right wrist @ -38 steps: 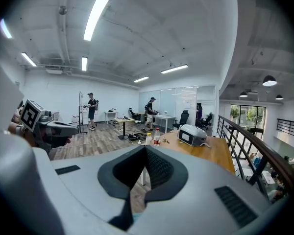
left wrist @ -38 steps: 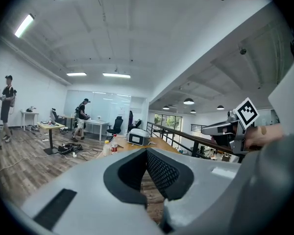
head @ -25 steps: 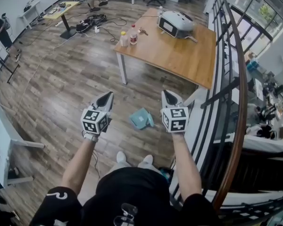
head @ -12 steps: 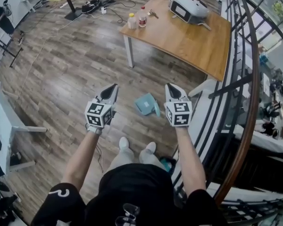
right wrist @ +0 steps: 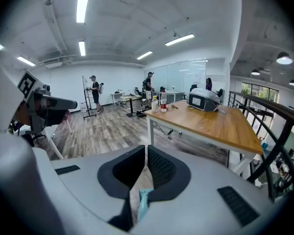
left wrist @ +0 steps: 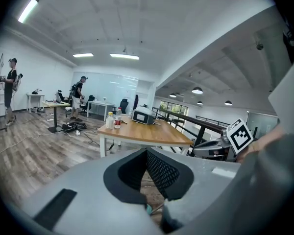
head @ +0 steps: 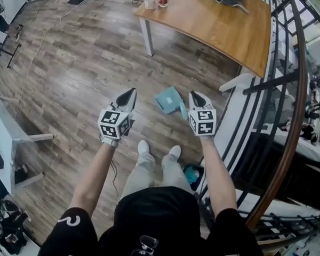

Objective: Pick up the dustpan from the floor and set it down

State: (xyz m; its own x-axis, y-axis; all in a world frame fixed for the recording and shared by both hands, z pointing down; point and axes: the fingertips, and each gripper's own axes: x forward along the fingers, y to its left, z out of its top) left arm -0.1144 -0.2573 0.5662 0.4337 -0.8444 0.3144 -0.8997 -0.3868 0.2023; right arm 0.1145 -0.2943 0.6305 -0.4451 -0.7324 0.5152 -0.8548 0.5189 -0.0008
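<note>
The light-teal plastic dustpan (head: pixel 168 98) is left unlifted on the brown wood-plank floor (head: pixel 85 73) at frame centre, flanked by the left gripper (head: pixel 129 93) and right gripper (head: pixel 195 95), both closed and empty.

No readable words or numbers; only square coded markers on the left gripper (head: pixel 128 94) and right gripper (head: pixel 194 96).

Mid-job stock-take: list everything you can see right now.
dustpan: one, teal, on the floor, seen between the two grippers
table: one, wooden top, white legs, beyond the dustpan
bottles: two, yellow-capped and red-labelled, table's near corner
device: one, white, far end of the table
railing: one, dark, along the right
shoes: two, white, behind the dustpan
left gripper: one, grey, shut and empty, left of dustpan
right gripper: one, grey, shut and empty, right of dustpan
</note>
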